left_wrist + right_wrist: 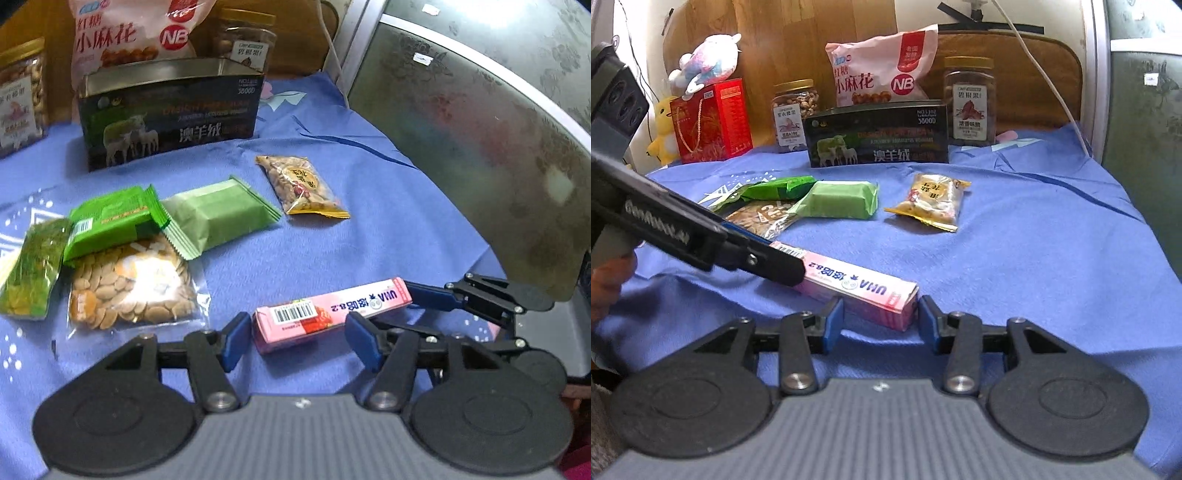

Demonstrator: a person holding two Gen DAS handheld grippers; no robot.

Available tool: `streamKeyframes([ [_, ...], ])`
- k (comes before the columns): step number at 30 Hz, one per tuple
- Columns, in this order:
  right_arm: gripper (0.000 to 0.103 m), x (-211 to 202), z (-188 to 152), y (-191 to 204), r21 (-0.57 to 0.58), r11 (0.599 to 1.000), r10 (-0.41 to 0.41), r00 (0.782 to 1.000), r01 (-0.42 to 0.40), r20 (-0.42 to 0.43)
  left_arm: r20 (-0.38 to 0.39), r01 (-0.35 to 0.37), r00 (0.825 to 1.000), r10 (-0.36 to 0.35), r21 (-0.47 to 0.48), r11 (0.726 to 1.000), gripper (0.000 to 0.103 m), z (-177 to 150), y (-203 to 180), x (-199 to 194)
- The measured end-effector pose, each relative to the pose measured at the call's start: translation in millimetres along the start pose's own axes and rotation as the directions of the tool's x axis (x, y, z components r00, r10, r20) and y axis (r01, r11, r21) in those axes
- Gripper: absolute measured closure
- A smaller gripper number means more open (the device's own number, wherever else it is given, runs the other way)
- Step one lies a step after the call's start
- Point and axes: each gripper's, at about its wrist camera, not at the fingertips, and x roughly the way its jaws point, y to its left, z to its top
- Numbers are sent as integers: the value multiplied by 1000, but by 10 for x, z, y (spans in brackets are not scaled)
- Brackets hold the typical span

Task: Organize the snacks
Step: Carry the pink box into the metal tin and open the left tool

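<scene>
1. Pink snack box (330, 314) is the thing we care about now. It lies flat on the blue cloth (369, 229) on the tabletop, close in front of us.
2. Our left gripper (291, 338) is at one short end of the box, the end with the barcode. Its blue fingers (232, 341) stand apart on both sides of that end. We see a small gap on each side, so they are open and not squeezing.
3. Our right gripper (881, 319) is at the other short end. Its blue fingers (833, 323) also stand open around that end, with the box between them but not pressed.
4. The long side of the box runs from one gripper to the other. So both hands are equally near, one at each end.
5. We think the next move is to close on the ends and lift the box together.
6. Farther away lie the green packets (218, 214), the seed bag (133, 284) and the nut packet (303, 184).
7. Farthest back stands the dark tin box (166, 110), open on top. We think the snacks should go in there.
</scene>
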Motion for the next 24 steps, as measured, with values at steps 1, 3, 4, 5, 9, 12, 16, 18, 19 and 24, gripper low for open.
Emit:
streamKeyframes([
  [1,56,-4,-9,-15,2,1000,0,1000,0,2,-7,0,1000,0,-5,1000,45,-2,8,4],
  [3,56,-9,-38,-46,14,1000,4,1000,-5,8,-28,12,1000,-12,-17,1000,46,-22,18,40],
  [4,56,-9,-50,-52,16,1000,8,1000,-9,13,-22,9,1000,-10,-12,1000,46,-35,7,47],
  [5,57,-12,-60,-52,15,1000,11,1000,-11,17,-21,3,1000,-3,2,1000,48,-39,-17,57],
  [9,58,-6,-52,-4,-7,1000,6,1000,-6,22,-19,-17,1000,18,28,999,52,1,-58,76],
  [12,59,-27,67,-34,-1,1000,18,998,-18,66,19,-23,1000,22,45,999,52,112,-48,-18],
  [16,59,44,381,-118,-17,999,42,990,-41,132,102,-78,992,69,85,993,52,391,-8,-147],
  [18,59,144,619,-161,-47,998,55,982,-48,179,144,-114,984,101,87,990,52,598,65,-178],
  [19,59,193,722,-182,-61,997,61,979,-50,197,168,-133,979,118,84,988,52,702,106,-185],
  [24,59,630,1354,-314,-97,993,97,959,-74,266,249,-215,947,205,10,977,51,1281,463,-101],
])
